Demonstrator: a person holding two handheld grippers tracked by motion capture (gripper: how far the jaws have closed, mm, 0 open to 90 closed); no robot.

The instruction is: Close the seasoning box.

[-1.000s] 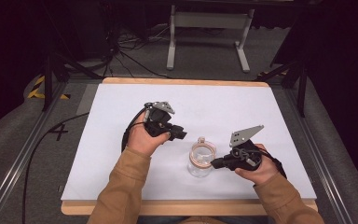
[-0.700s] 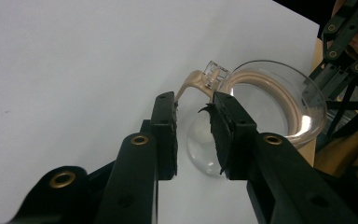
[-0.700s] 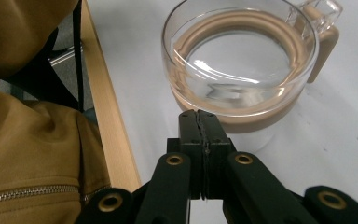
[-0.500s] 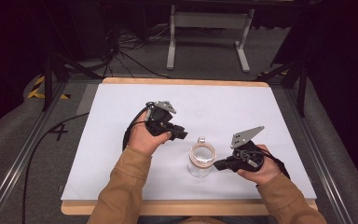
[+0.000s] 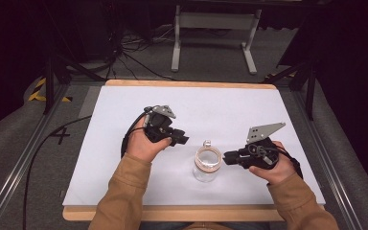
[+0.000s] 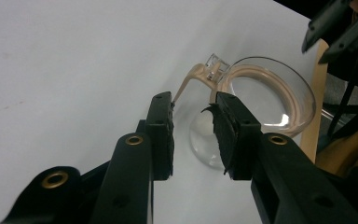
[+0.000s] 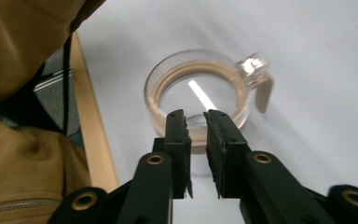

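A small clear glass jar (image 5: 207, 165) with a tan seal ring stands open on the white table (image 5: 220, 110), near the front. Its wire clasp with a tan lever (image 5: 207, 143) points away from the person. My left gripper (image 5: 186, 140) hovers just left of the jar, open; in the left gripper view its tips (image 6: 193, 100) frame the tan lever (image 6: 191, 77) without touching it. My right gripper (image 5: 226, 157) sits at the jar's right side. In the right gripper view its jaws (image 7: 195, 115) stand narrowly apart before the jar's rim (image 7: 198, 88), holding nothing.
The table's wooden front edge (image 5: 172, 213) lies close behind the jar. Brown sleeves (image 5: 124, 191) come in from the bottom. A metal stand (image 5: 215, 28) and cables are on the floor beyond the table.
The right gripper has drawn back slightly to the right of the jar. The left gripper and the jar have stayed put.
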